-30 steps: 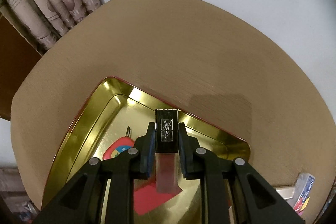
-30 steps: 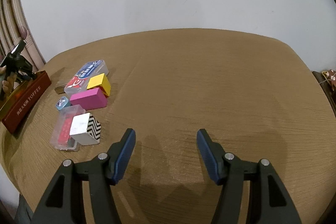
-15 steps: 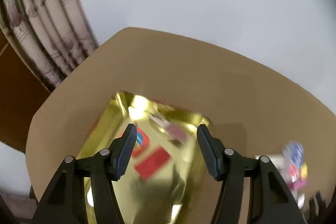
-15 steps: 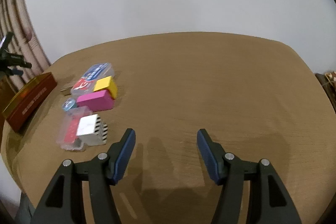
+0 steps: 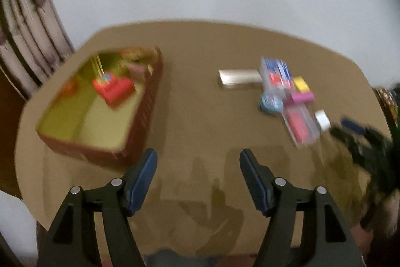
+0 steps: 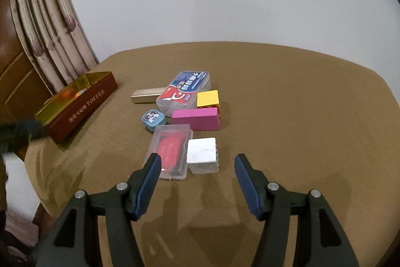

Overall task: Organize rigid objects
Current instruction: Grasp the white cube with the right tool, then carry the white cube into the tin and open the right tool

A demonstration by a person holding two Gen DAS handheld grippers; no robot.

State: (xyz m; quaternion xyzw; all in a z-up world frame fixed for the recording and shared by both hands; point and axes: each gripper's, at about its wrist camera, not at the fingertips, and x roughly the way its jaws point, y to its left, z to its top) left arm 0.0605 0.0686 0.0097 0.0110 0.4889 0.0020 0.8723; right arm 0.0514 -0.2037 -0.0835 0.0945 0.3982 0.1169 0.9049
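Here both the left gripper (image 5: 198, 160) and right gripper (image 6: 195, 164) hang empty, fingers spread, above the table (image 6: 300, 104).

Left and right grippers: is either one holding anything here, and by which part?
Nothing is held. The left gripper and right gripper are both open, with only bare tablecloth between their fingers.
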